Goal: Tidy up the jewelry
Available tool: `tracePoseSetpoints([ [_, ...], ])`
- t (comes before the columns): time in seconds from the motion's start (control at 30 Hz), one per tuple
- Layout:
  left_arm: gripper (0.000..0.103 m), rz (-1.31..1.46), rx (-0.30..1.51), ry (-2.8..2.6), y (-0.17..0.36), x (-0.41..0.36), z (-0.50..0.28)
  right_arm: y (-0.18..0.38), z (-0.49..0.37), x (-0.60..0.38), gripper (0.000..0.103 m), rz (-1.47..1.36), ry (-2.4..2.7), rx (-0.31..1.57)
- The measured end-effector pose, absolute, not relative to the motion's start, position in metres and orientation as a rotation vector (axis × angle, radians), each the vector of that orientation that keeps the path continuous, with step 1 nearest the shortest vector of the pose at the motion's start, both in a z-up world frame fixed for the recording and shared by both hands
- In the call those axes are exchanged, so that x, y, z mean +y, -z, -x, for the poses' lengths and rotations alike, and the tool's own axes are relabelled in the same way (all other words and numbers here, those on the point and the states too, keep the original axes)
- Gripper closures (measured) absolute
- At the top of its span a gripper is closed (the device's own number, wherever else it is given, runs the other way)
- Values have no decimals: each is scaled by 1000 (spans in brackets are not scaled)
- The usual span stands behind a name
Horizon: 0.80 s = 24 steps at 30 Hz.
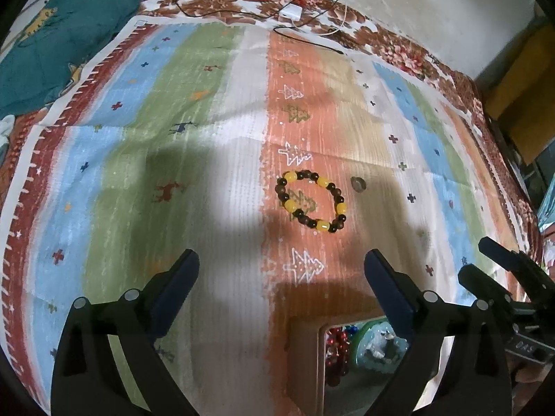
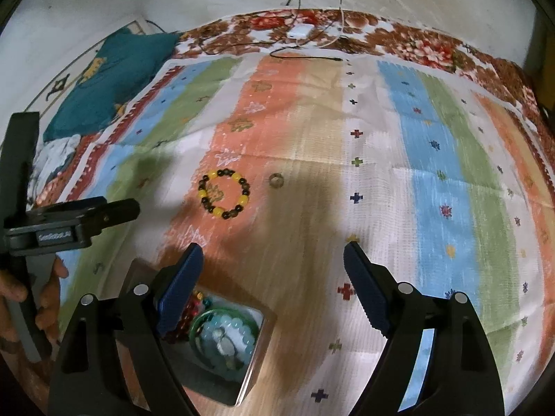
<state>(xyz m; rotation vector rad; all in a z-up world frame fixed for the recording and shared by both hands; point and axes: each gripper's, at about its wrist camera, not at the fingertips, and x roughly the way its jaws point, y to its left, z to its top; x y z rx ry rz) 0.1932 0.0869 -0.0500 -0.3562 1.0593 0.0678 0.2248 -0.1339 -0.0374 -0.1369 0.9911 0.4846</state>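
Bracelet [image 1: 311, 200] and little ring [image 1: 357, 183] sit far out on my striped cloth [image 1: 215, 159], both grippers [image 1: 281, 270] [image 2: 274, 263] gaping wide, empty, box [image 2: 258, 343] near.

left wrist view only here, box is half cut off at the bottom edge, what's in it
Observer: The right wrist view shows the box open. A green bangle lies in it, ringed around a pale blue bracelet, with red beads beside them.
Operator: ok and the right gripper, i only see it side on, is it carrying anything
Observer: No. The right gripper is open, with nothing between its fingers.
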Motion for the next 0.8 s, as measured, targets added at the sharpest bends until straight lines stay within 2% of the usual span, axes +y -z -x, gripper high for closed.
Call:
tracePoseSetpoints([
  [0.7,10,363,1118,-43,78,94,-234,58,-265,-119,20,110,-495,1011],
  [0.8,13,364,1126,-46,82,96,-240,62,-271,-118,20,99,-496,1027],
])
